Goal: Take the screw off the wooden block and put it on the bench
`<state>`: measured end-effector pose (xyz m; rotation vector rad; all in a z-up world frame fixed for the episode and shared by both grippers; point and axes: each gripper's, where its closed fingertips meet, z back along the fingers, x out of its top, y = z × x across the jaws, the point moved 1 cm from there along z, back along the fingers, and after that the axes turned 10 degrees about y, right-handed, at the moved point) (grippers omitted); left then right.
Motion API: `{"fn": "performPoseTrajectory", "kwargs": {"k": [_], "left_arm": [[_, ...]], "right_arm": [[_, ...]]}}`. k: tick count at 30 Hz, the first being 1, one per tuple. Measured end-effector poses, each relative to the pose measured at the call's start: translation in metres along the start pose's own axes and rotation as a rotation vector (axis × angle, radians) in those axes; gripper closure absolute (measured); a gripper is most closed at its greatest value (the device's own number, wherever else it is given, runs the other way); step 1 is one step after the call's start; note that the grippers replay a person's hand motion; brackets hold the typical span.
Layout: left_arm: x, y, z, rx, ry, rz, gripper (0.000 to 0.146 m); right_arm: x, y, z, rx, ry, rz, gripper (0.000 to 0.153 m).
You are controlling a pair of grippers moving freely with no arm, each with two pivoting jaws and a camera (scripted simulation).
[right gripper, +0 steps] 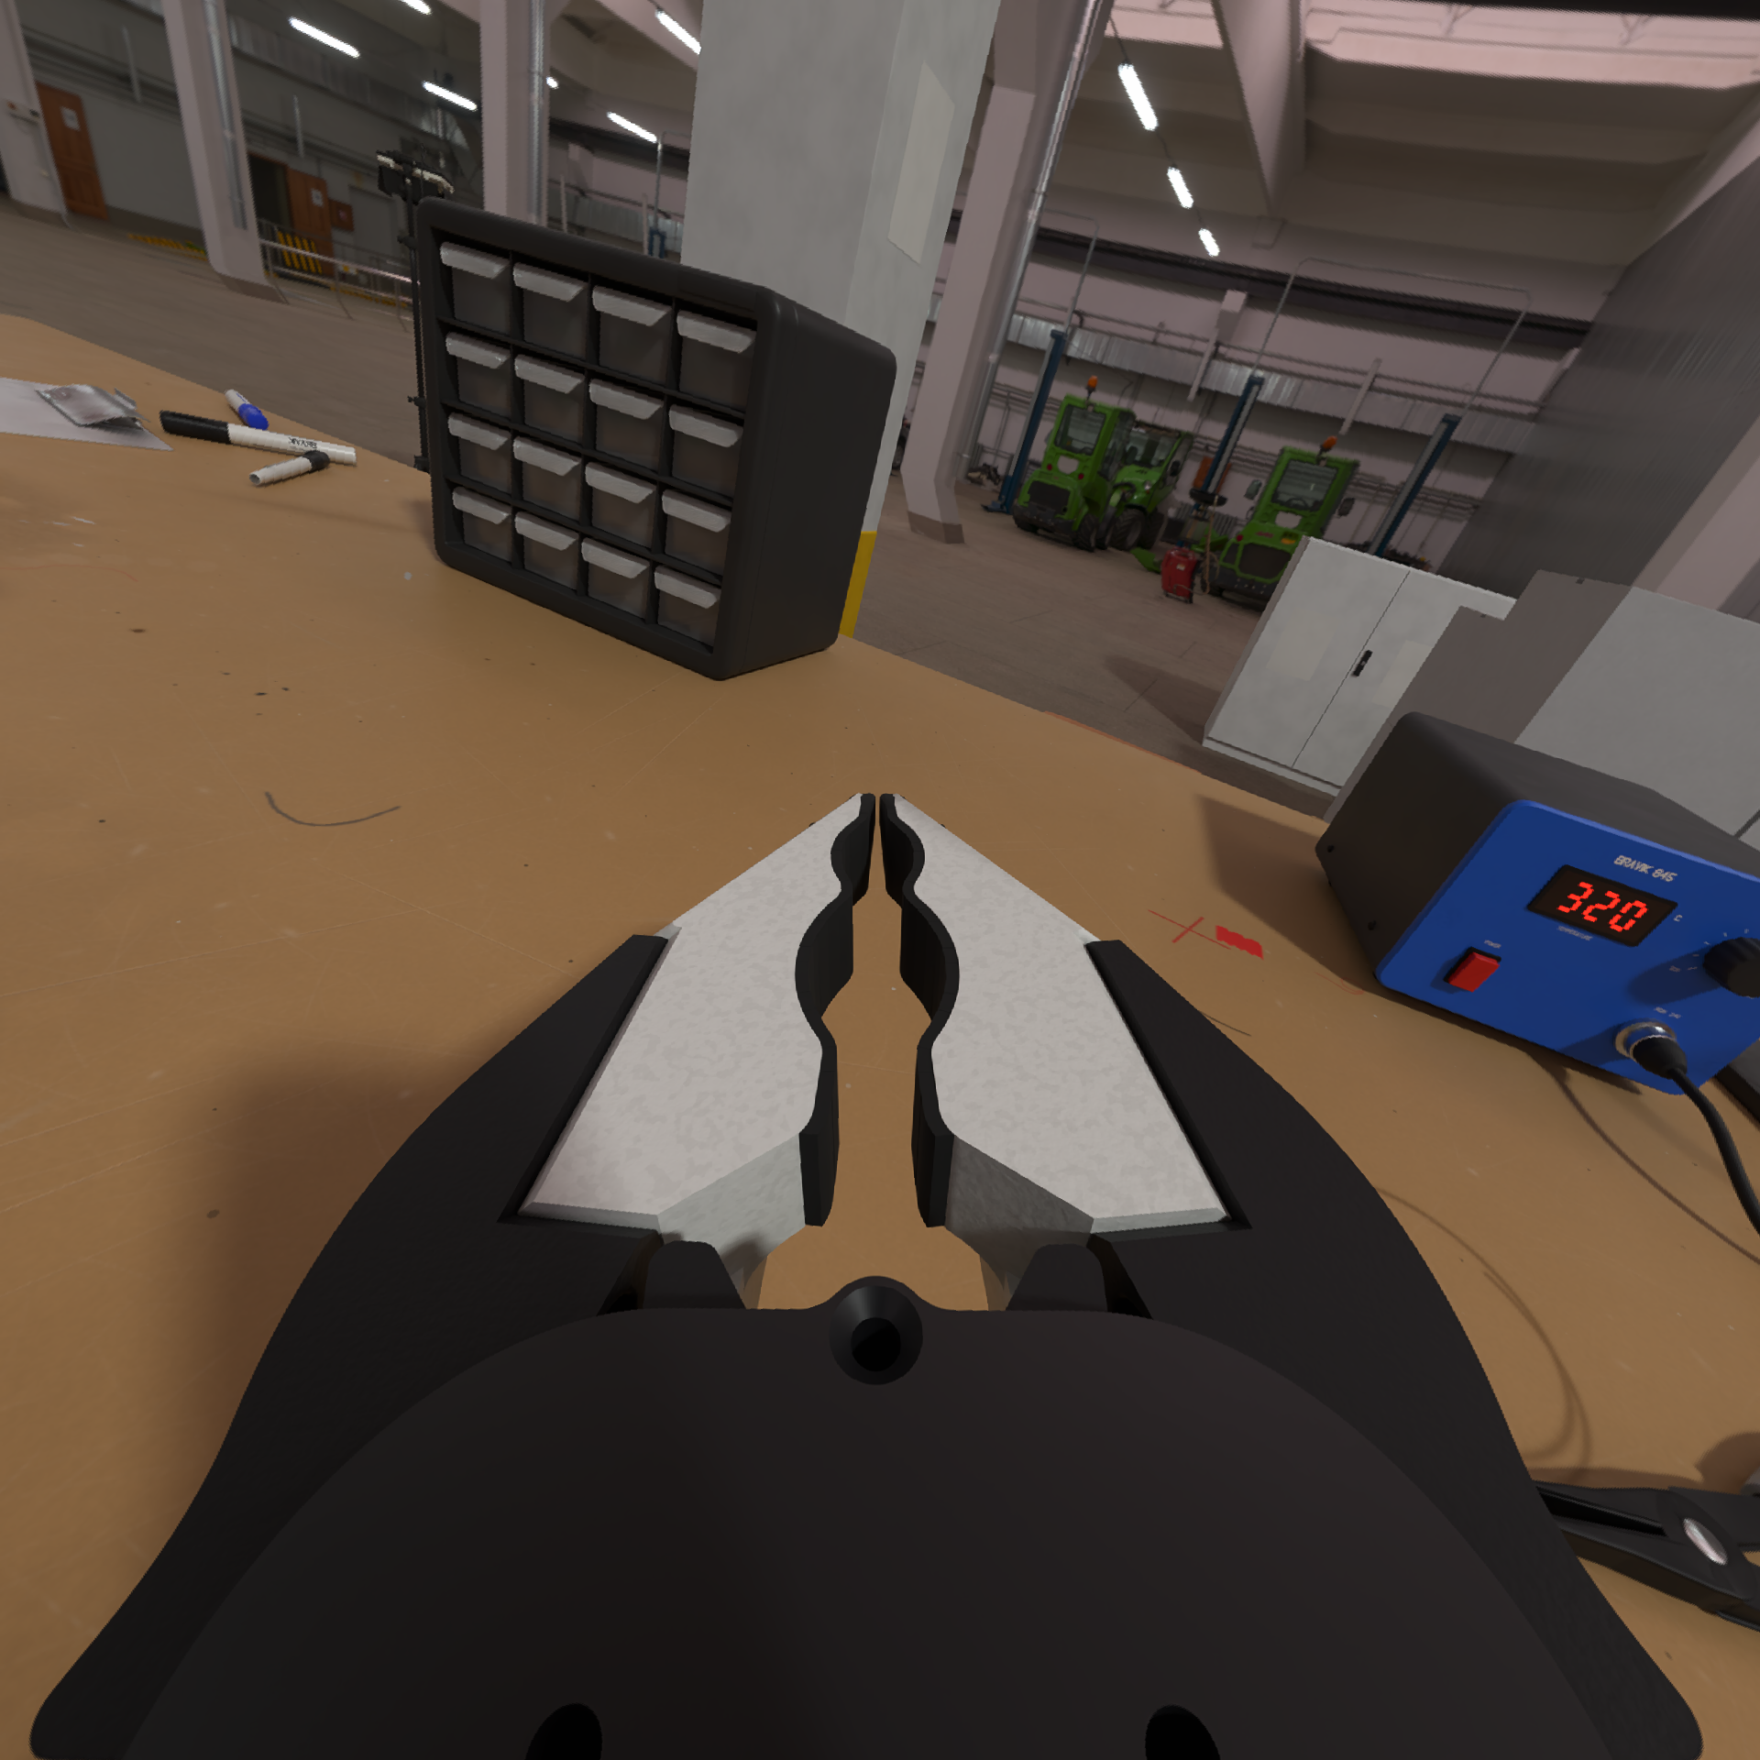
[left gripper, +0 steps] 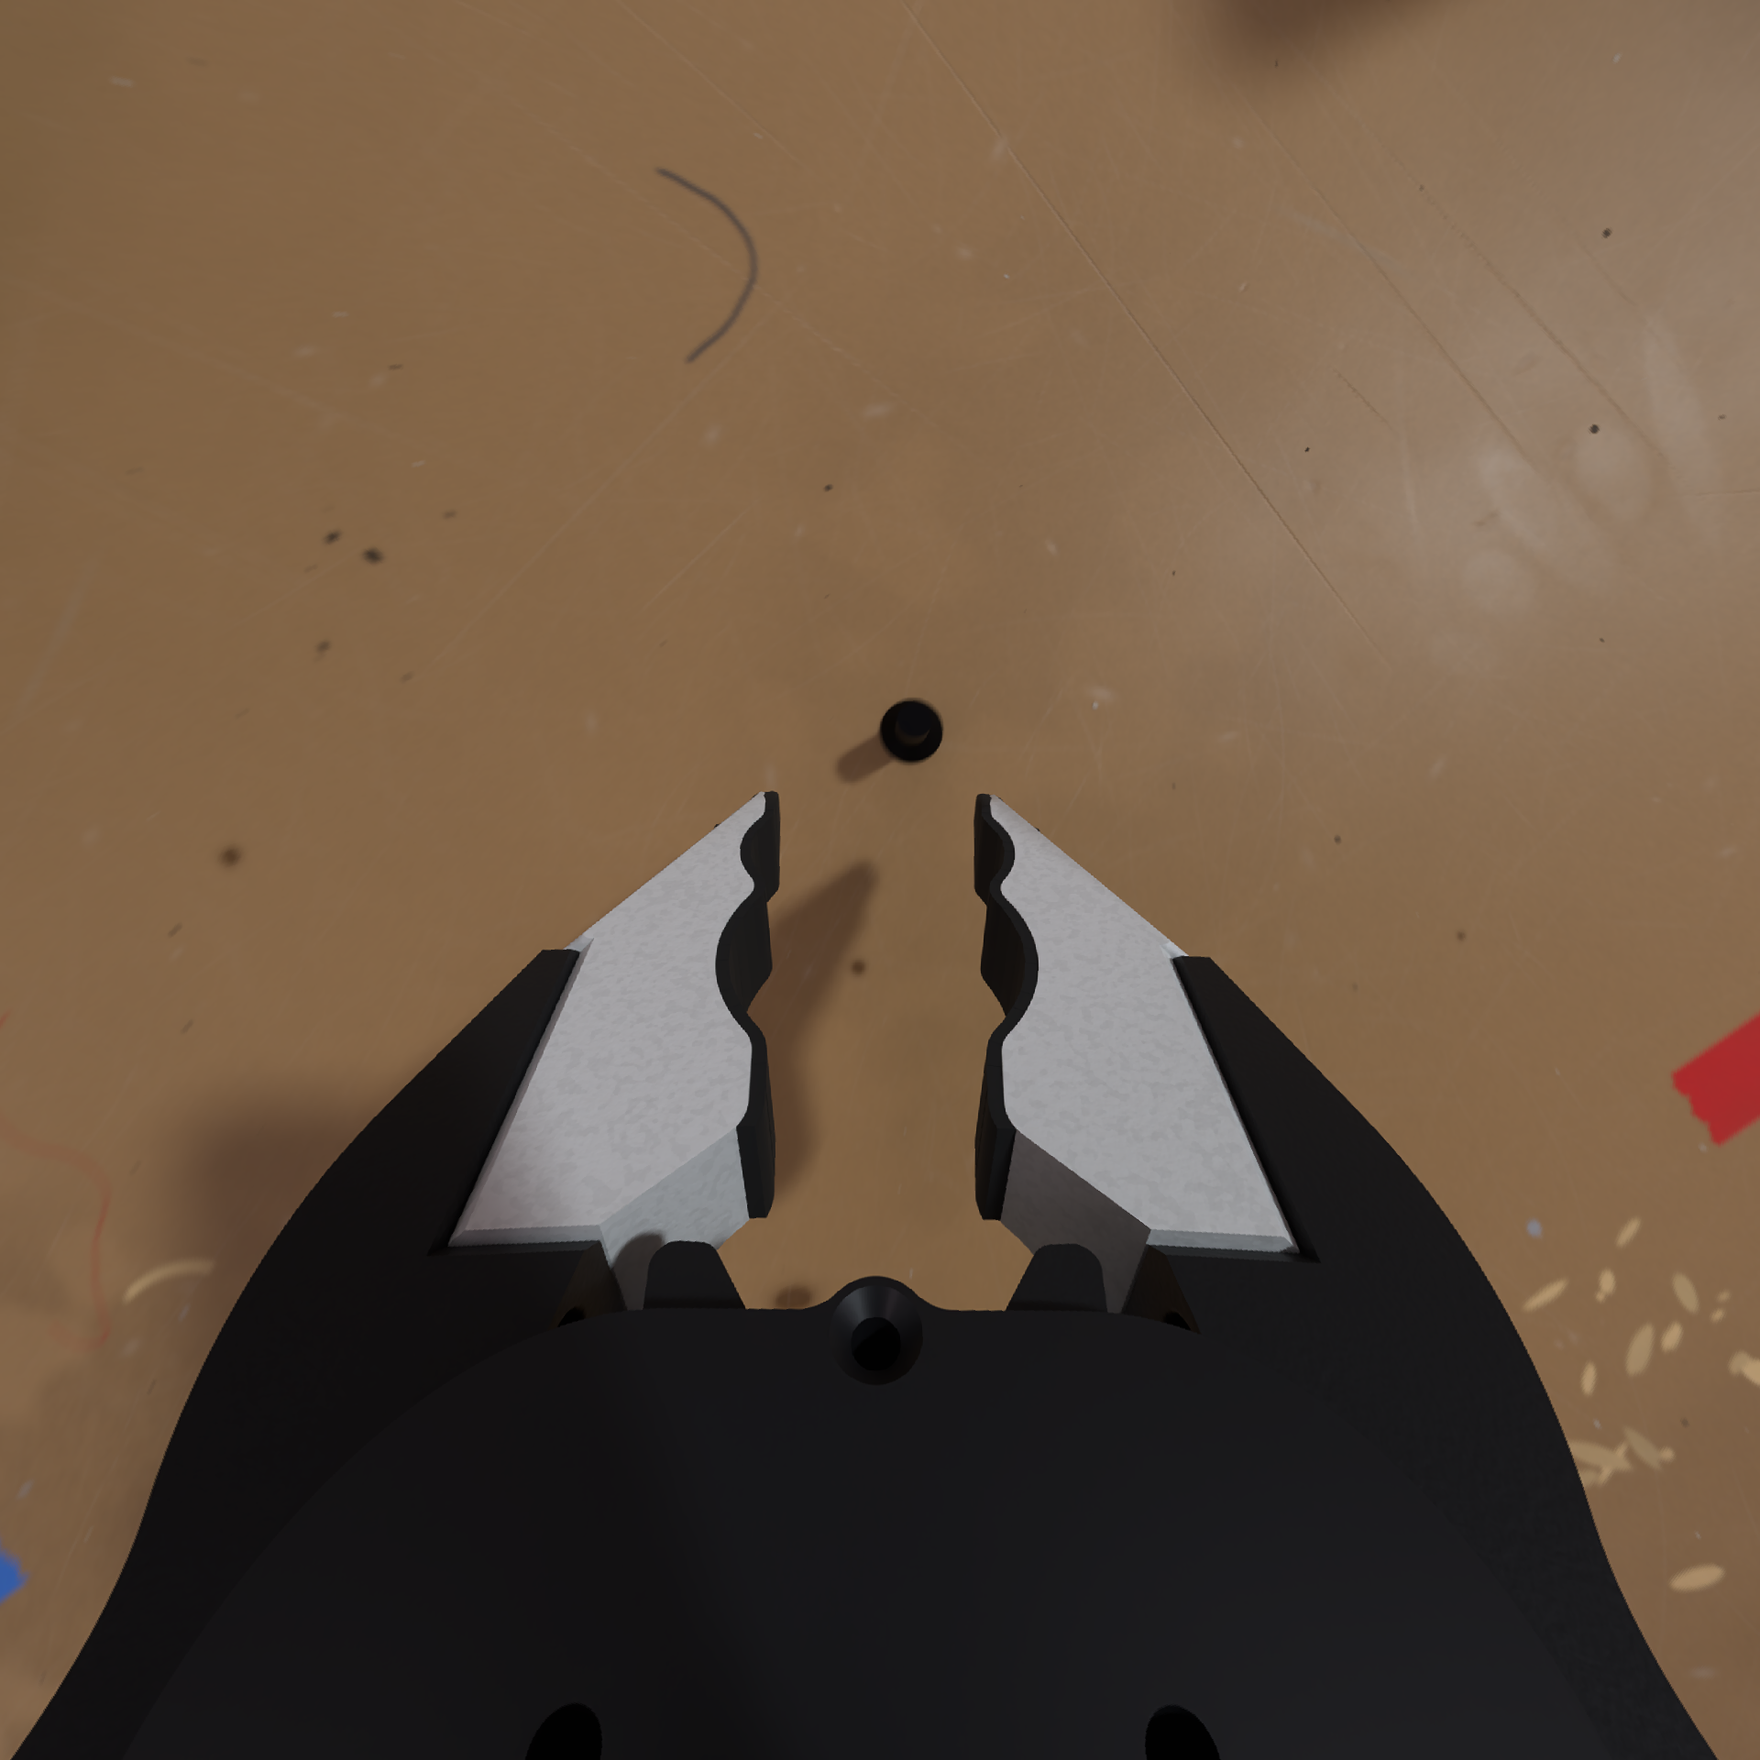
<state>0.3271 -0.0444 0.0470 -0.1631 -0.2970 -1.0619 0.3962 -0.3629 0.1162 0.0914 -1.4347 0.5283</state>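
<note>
A small black screw (left gripper: 910, 730) stands on the brown bench (left gripper: 1143, 476), seen from above in the left wrist view. It lies just beyond the tips of my left gripper (left gripper: 876, 798), which points down at the bench, open and empty. The wooden block is not in view. My right gripper (right gripper: 876, 798) is shut with nothing between its fingers and hovers over the bench (right gripper: 476, 857), pointing towards its far edge.
A black drawer cabinet (right gripper: 629, 448) stands at the bench's far edge, with markers (right gripper: 257, 438) and a foil pouch (right gripper: 90, 405) to its left. A blue-fronted power unit (right gripper: 1571, 933) with a cable sits at right. Red tape (left gripper: 1724, 1086) marks the bench.
</note>
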Motion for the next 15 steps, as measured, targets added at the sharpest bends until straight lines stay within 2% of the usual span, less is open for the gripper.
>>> {"fn": "performPoseTrajectory", "kwargs": {"k": [5, 9, 12, 15], "left_arm": [[-0.032, 0.018, 0.06, 0.057, -0.16, 0.088, 0.099], [-0.093, 0.07, 0.116, 0.233, -0.266, 0.372, 0.099], [-0.15, 0.12, 0.147, 0.356, -0.271, 0.603, 0.097], [-0.181, 0.154, 0.155, 0.379, -0.222, 0.66, 0.088]], "right_arm": [[-0.001, -0.001, 0.0, -0.003, 0.002, 0.003, 0.152], [-0.004, -0.006, -0.004, -0.043, 0.032, 0.005, 0.152], [-0.003, -0.014, -0.002, -0.102, 0.024, 0.013, 0.152], [-0.007, -0.022, -0.002, -0.153, 0.053, -0.002, 0.152]]}}
